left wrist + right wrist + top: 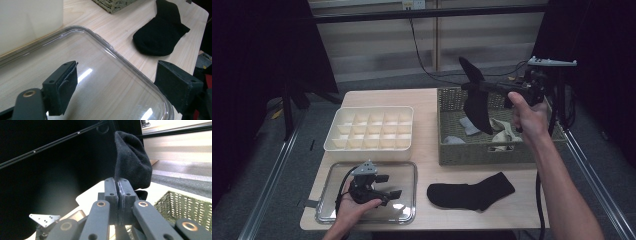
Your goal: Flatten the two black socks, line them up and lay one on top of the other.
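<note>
At the left of the table (432, 102), the left gripper (388, 186) is held low over a clear lid (332, 212) lying flat near the front edge; its jaws are spread with nothing between them, and it is judged to be kept idle there, ready to receive or steady a sock; in the left gripper view the lid's rounded rim (130, 66) is seen between the parted pads. Just behind the lid, a white divided organiser (369, 127) is set with its compartments unfilled, presumably as the place where paired socks are meant to go. To the right of the lid, a black sock on the table (471, 191) is laid flat near the front edge, well apart from the basket, likely put out to await its match. Further right, a woven basket (447, 145) is placed at the back right, with several pale socks (502, 135) lying in it. Above the basket, a second black sock (477, 100) is held up clear of the rim by the right gripper (472, 86); the jaws are pressed together on the fabric near one end, so that the rest hangs freely downward; in the right gripper view the cloth (132, 162) is seen pinched tight between the pads.
</note>
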Motion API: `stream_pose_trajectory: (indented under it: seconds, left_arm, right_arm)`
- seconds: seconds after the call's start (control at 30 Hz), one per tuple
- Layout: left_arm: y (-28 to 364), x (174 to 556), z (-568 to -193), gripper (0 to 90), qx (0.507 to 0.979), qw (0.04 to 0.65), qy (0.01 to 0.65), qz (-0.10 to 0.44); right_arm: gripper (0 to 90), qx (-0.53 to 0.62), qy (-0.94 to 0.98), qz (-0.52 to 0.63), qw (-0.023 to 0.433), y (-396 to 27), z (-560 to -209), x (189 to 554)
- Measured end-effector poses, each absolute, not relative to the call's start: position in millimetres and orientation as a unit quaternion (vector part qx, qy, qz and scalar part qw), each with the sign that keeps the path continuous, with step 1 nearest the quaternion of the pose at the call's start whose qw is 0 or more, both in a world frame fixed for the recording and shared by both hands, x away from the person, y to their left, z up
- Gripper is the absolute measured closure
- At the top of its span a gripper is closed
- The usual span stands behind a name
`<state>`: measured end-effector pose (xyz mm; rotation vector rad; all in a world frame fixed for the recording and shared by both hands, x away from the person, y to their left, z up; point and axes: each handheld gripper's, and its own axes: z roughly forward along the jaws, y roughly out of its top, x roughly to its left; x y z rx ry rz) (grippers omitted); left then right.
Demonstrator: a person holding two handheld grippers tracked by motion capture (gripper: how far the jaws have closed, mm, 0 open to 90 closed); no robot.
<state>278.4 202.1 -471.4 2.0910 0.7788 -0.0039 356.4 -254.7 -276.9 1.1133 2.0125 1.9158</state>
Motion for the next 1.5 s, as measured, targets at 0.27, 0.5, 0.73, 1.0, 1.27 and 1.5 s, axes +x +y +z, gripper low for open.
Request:
stream_pose_trajectory:
  seconds: [0.27, 0.5, 0.73, 1.0, 1.27, 1.5]
  left_arm:
    - [194.0, 278.4, -471.6, 18.4, 0.848, 0.434, 0.302, -0.003]
    - [187.1, 275.4, -471.0, 19.2, 0.850, 0.437, 0.293, -0.007]
    - [184.5, 273.4, -470.4, 20.7, 0.848, 0.443, 0.291, -0.009]
    - [182.4, 271.6, -469.2, 25.5, 0.846, 0.448, 0.289, -0.010]
    - [172.5, 269.8, -467.6, 31.3, 0.848, 0.451, 0.279, -0.015]
    - [154.2, 269.2, -465.5, 40.3, 0.854, 0.453, 0.256, -0.008]
  right_arm:
    - [86.8, 0.362, 0.668, 0.645, 0.079, -256.8, -278.6, 332.0]
    - [86.9, 0.352, 0.665, 0.653, 0.084, -262.3, -277.8, 307.1]
    - [86.9, 0.353, 0.667, 0.651, 0.080, -264.3, -284.0, 290.9]
    - [86.9, 0.366, 0.667, 0.645, 0.072, -267.4, -301.1, 273.4]
    - [86.9, 0.374, 0.665, 0.643, 0.063, -274.8, -318.3, 260.0]
    - [86.9, 0.380, 0.666, 0.640, 0.048, -278.3, -341.1, 253.3]
